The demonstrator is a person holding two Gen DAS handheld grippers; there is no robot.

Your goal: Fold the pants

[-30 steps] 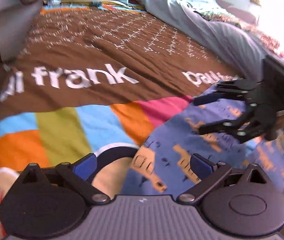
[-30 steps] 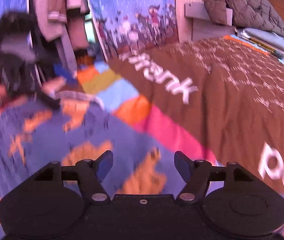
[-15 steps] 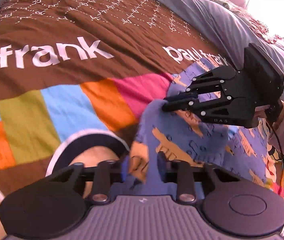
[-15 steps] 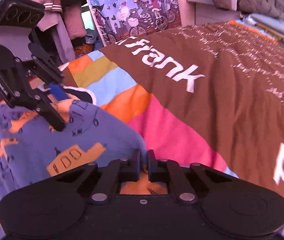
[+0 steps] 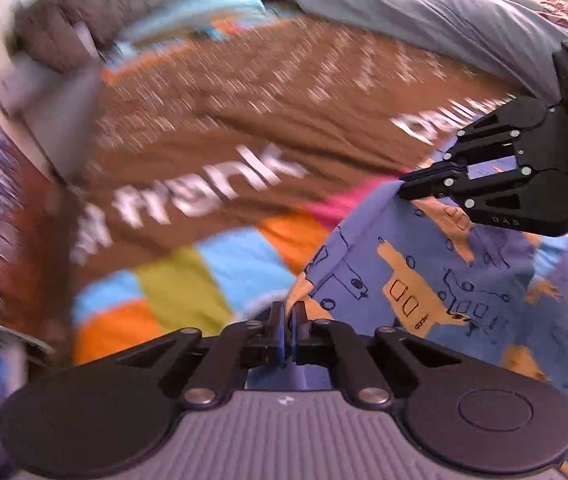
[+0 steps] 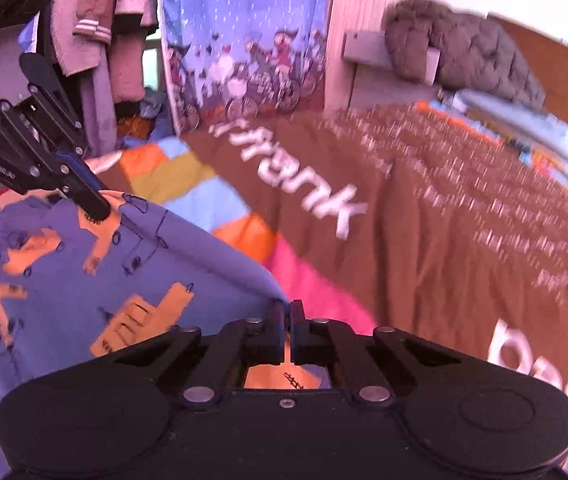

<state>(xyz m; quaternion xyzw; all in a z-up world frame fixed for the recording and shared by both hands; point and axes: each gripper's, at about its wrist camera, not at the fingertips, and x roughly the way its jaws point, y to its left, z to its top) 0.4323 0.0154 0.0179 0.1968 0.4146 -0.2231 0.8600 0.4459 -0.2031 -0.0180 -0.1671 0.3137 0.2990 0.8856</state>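
The left tongs (image 5: 288, 334) were clamped on one corner of the pants (image 5: 424, 292), their blue-padded tips pressed together with a pinch of the purple cloth between them. The right tongs (image 6: 287, 330) were clamped the same way on the other corner of that edge, a point of purple cloth rising into the closed tips. In the left wrist view the right tongs (image 5: 408, 188) showed from the side, biting the far end of the raised edge; in the right wrist view the left tongs (image 6: 97, 208) did likewise at the upper left.

Between the two grips the edge of the pants (image 6: 187, 240) ran taut and lifted off the bed, and the rest of the garment, purple with orange vehicle shapes and thin dark line drawings, hung down and spread toward the near edge of the bed.

Under and beyond the pants lay a bedspread (image 5: 211, 128), brown across the middle with large white lettering, and banded near the pants in orange, green, light blue and pink blocks. A grey-blue blanket (image 5: 444, 4) lay bunched along the far right side of the bed. At the head end sat a dark quilted jacket (image 6: 472, 52) on a ledge. Off the bed's side hung a patterned blue curtain (image 6: 243, 40) and some pale pink clothes (image 6: 95, 12). Much of the background was blurred.
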